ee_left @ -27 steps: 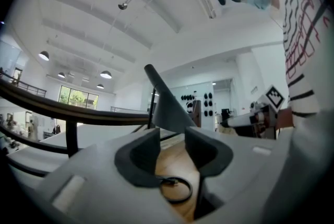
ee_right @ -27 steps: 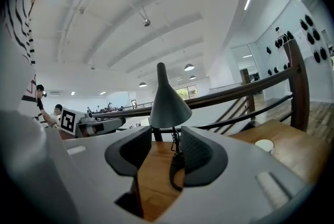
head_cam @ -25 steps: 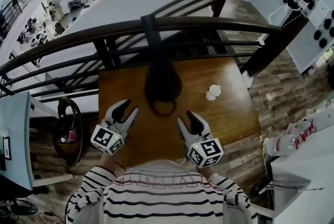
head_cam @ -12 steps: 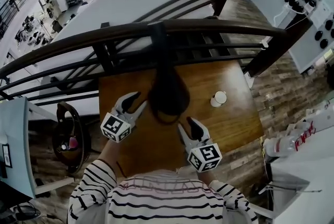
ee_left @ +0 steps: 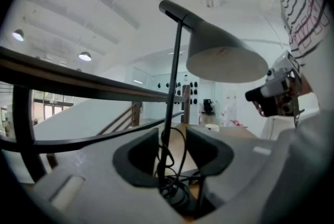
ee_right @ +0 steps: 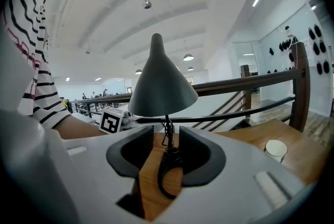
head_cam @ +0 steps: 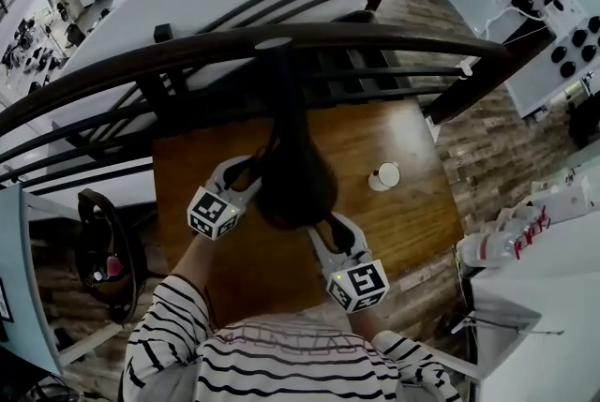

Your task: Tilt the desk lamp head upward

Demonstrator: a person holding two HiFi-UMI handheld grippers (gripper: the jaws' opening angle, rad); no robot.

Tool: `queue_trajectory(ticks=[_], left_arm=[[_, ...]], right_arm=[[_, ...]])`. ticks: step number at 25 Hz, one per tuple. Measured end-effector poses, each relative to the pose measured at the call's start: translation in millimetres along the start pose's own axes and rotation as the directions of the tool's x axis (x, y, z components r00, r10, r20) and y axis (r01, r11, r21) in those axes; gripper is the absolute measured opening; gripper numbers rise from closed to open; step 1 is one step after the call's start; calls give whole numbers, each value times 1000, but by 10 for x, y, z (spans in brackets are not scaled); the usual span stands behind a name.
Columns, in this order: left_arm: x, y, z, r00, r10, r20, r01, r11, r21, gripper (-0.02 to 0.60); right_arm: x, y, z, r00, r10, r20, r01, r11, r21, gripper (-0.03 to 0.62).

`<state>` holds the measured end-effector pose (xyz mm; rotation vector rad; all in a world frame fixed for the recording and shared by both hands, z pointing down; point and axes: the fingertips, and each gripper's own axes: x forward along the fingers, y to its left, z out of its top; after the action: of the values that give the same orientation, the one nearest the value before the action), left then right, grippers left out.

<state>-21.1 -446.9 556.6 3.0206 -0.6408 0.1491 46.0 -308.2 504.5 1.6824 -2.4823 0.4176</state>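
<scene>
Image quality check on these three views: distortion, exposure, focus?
Head view: strong fisheye, the railing bows into an arc; the lamp head is a near-black blob without detail. Left gripper view: bright ceiling behind, lamp pole silhouetted, close foreground soft. Right gripper view: evenly lit, dark vignette at the corners.

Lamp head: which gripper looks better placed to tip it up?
Probably right. The right gripper sits below the lamp head's near rim, its jaws apart and just closing slightly, gripping nothing. The left gripper, jaws just opening, has the thin stem in line between them, ungripped; it looks likelier to steady the lamp.
</scene>
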Motion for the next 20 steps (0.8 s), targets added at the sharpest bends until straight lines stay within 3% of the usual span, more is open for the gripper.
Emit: queue_trajectory(ticks=[7,13,20], left_arm=[[285,202,-155,996,-82,28,82,997,-3,160],[277,286,-256,991,-130,30,130,991,-13,160],[334,265,-235,992,-128,15,128,992,10,173]], right_arm=[[309,-74,-88,1000,11,5,-11,1000,-11,129],[450,-20,-21,996,32,80,-30,999,-17,104],[476,-66,37,993,49,105,-49,999,-4,103]])
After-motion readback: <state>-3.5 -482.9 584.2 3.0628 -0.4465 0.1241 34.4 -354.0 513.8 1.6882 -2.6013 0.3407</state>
